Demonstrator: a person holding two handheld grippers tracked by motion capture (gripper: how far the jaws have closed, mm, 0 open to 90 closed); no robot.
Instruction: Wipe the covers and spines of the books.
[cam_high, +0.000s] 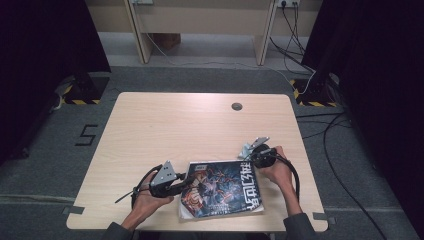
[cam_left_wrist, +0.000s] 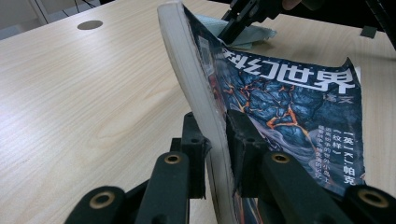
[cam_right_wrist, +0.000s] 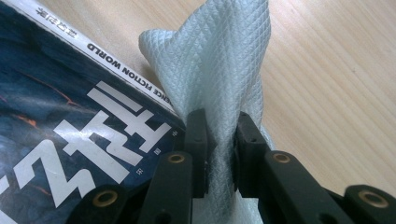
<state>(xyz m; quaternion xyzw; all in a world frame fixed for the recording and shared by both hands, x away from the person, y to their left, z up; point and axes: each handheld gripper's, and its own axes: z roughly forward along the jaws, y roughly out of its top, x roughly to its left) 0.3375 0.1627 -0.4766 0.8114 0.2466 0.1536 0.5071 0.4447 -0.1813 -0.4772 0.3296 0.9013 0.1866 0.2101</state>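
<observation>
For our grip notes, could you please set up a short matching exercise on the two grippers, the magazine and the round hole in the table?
1. left gripper
2. right gripper
3. magazine
4. round hole

a. far side of the table
b. pinches white cloth
c. dark cover, near edge
d. clamps the magazine's edge

Pairs: 1-d, 2-b, 3-c, 4-a

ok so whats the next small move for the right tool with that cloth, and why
Probably bring the white cloth down onto the magazine cover to wipe it: the right tool is shut on the cloth at the cover's edge, and the left tool clamps the magazine.
</observation>
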